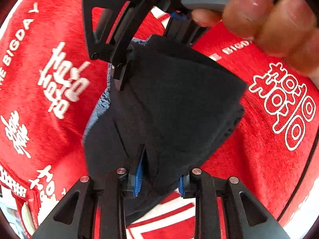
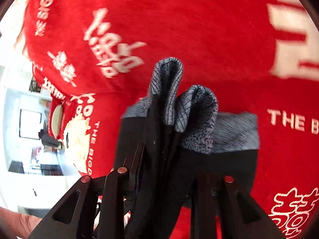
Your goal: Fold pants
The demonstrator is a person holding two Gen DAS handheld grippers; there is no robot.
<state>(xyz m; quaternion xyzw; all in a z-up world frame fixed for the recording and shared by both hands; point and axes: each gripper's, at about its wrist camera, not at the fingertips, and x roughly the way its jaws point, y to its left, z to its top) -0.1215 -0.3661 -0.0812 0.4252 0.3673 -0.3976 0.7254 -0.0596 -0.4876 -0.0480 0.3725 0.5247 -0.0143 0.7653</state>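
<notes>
The black pants [image 1: 179,99] hang as a bunched bundle above the red cloth. My left gripper [image 1: 159,181] is shut on their near edge, with dark fabric pinched between its blue pads [image 1: 137,179]. Opposite it, my right gripper [image 1: 121,75] clamps the far side of the bundle, where the grey lining shows. In the right wrist view the pants [image 2: 229,169] drape over my right gripper [image 2: 167,169] and cover its right finger. Their grey patterned waistband [image 2: 195,115] stands up in two folds just beyond the fingertips.
A red cloth [image 1: 269,159] with white lettering covers the surface below in both views [image 2: 179,20]. A person's fingers [image 1: 269,20] wrap the right gripper's handle at upper right. White furniture [image 2: 30,123] lies past the cloth's left edge, and a sleeve [image 2: 16,223] shows at bottom left.
</notes>
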